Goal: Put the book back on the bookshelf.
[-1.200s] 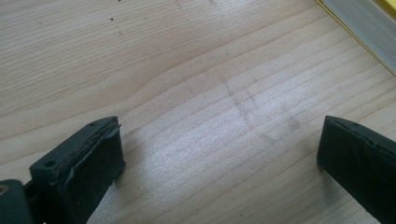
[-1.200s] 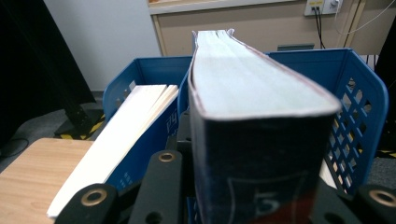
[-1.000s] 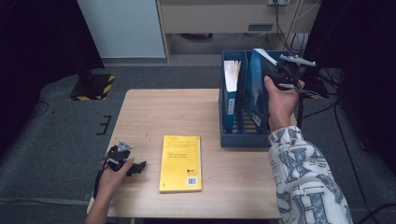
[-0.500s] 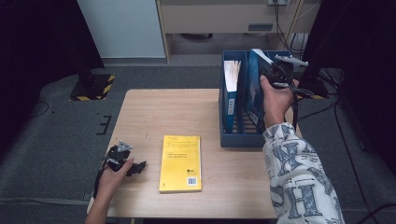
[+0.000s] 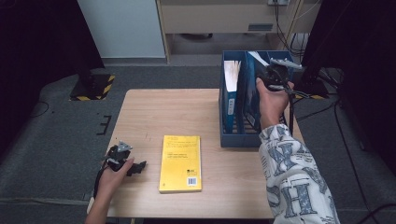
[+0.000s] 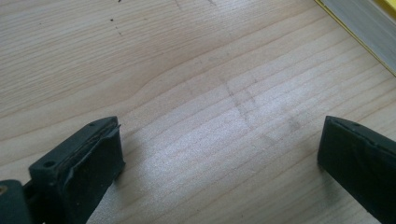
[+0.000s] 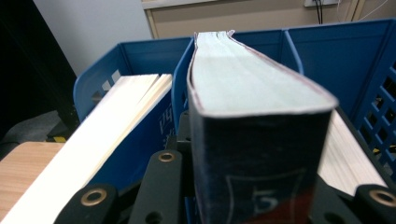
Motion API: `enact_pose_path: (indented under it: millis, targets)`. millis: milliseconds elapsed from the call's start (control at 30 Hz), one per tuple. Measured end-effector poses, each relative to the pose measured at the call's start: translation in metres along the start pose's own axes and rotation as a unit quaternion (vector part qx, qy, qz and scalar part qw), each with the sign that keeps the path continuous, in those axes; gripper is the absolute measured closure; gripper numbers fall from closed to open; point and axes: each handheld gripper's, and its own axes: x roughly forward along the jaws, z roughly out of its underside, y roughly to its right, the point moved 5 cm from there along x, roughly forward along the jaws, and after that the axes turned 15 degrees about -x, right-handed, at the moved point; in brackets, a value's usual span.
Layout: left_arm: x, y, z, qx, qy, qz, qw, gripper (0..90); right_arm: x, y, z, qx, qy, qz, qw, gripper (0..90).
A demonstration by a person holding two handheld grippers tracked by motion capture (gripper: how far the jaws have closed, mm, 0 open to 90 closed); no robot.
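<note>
My right gripper (image 5: 270, 80) is shut on a thick dark blue book (image 5: 252, 95), held upright over the middle slot of the blue file rack (image 5: 238, 140). In the right gripper view the book (image 7: 254, 98) stands spine toward the camera between the jaws of the right gripper (image 7: 254, 200), with its page edge on top. A yellow book (image 5: 181, 161) lies flat near the table's front. Left of it my left gripper (image 5: 136, 168) rests on the wood, open and with nothing in it. The left gripper (image 6: 219, 158) has bare wood between its jaws, and the yellow book's edge (image 6: 366, 25) is at the upper right.
A white-paged book (image 5: 231, 74) leans in the rack's left slot (image 7: 107, 126). The rack's blue walls (image 7: 327, 46) rise behind the held book. The wooden table (image 5: 163, 112) stands on grey carpet, with cables trailing at the right.
My right hand has carried the dark blue book a little left and down toward the rack. The left gripper and the yellow book have stayed put.
</note>
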Motion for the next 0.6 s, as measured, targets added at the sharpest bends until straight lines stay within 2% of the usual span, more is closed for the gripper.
enact_pose_path:
  millis: [600]
  targets:
    - [0.000,0.000,0.000,0.001,0.000,0.001,1.0000,0.0,0.015,-0.009,0.021,0.001,-0.013,-0.002,0.9999,73.7]
